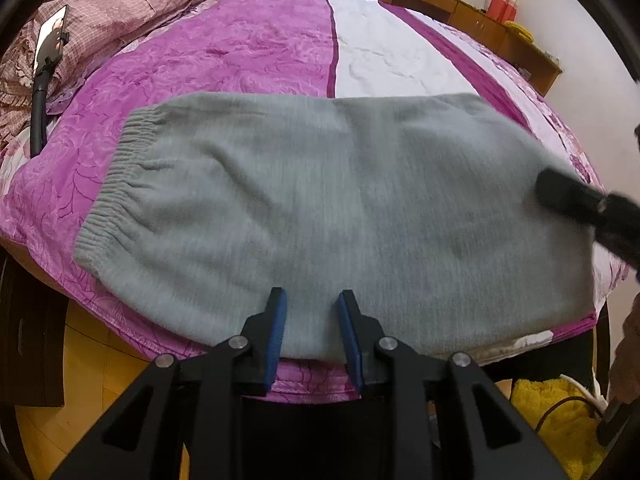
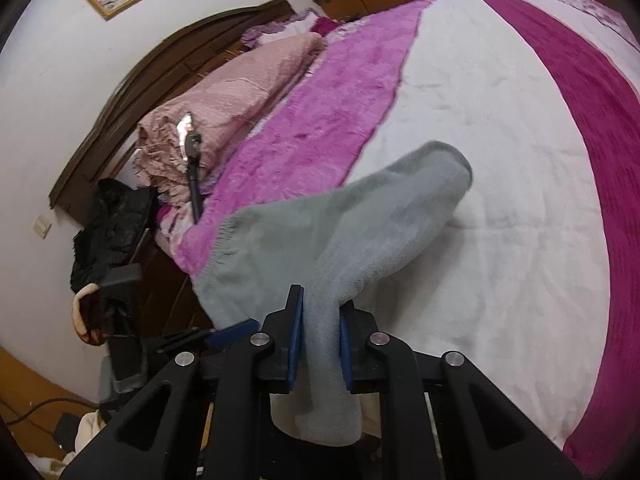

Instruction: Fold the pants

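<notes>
Left wrist view: the grey knitted pants with a ribbed elastic waistband (image 1: 328,200) lie flat across the near edge of the purple-and-white quilted bedspread (image 1: 240,52), waistband to the left, already doubled into one wide panel, so leg-on-leg looks done. The left gripper (image 1: 312,300) hovers at the near hem, blue pads apart, nothing pinched between them. The right gripper (image 1: 576,200) shows blurred at the panel's right end. Right wrist view: the right gripper (image 2: 320,300) is clamped on a bunched end of the pants (image 2: 340,220), cloth lifted off the bedspread (image 2: 480,160) and trailing toward the waistband. Judgement: roughly halfway; crosswise fold begun, laying down and smoothing remain.
</notes>
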